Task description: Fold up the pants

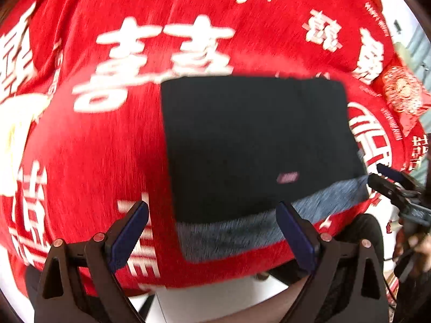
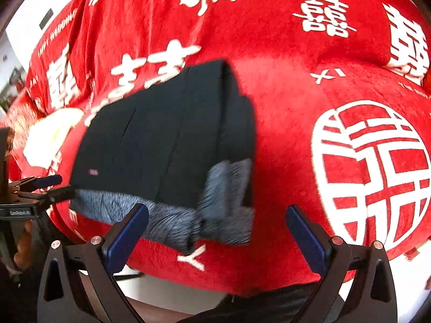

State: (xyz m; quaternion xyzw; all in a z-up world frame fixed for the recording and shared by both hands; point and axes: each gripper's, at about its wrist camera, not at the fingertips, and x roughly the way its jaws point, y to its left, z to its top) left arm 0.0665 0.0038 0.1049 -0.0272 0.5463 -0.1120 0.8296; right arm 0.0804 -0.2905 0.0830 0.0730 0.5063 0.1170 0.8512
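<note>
The pants (image 1: 256, 145) lie folded into a compact dark rectangle on the red cloth (image 1: 89, 161), close to its near edge and a little toward the right-hand side of it. A grey fleecy lining (image 1: 242, 228) shows along the near edge of the bundle, and a small pink label (image 1: 288, 177) sits on the dark top layer. From the right wrist view the stacked folds show as several layers, with the grey lining (image 2: 226, 199) turned out at the near right corner.

The left gripper (image 1: 212, 237) hovers over the near edge of the bundle, its blue-padded fingers spread wide with nothing between them. The right gripper (image 2: 218, 239) is likewise wide apart and holding nothing, hanging above the bundle's near right corner.

The cloth is printed with large white characters (image 1: 161, 62) and a round white emblem (image 2: 371, 175). Both views are motion-blurred.
</note>
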